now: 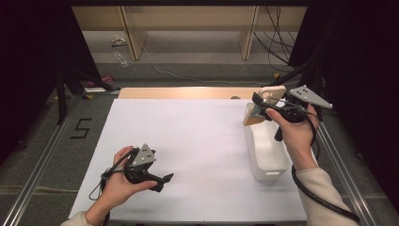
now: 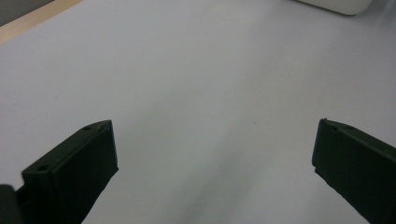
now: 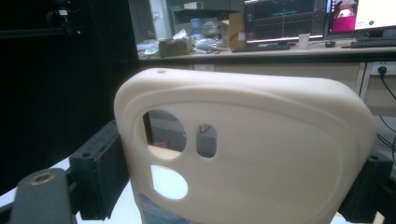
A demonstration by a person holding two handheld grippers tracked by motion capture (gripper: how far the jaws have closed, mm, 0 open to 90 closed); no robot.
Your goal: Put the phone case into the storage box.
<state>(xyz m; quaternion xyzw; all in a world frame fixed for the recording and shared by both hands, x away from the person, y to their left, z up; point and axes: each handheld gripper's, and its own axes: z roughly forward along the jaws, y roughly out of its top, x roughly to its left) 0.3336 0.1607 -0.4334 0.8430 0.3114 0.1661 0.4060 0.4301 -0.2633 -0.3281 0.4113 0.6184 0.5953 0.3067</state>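
The person's right gripper [image 1: 261, 104] is raised over the far right part of the table [image 1: 197, 141], above the far end of a white bin [image 1: 269, 157] that stands along the table's right edge. Its two black jaws are clamped on a cream phone case [image 1: 266, 103], one on each long edge. In the right gripper view the phone case [image 3: 252, 154] stands upright across the jaws, its back toward the camera. Two round holes and a small slot are cut through it on the left, inside a raised oval outline. Behind the case, in that same view, a desk with lit monitors [image 3: 299, 18] stands across the room.

The left gripper [image 1: 162, 181] sits low over the near left part of the white table, held in the person's left hand [image 1: 117, 181], well apart from the bin. In the left gripper view its jaws stand wide apart with bare white table [image 2: 205, 102] between them and nothing in their grasp. A corner of the white bin [image 2: 336, 5] peeks in at the top right of that view.
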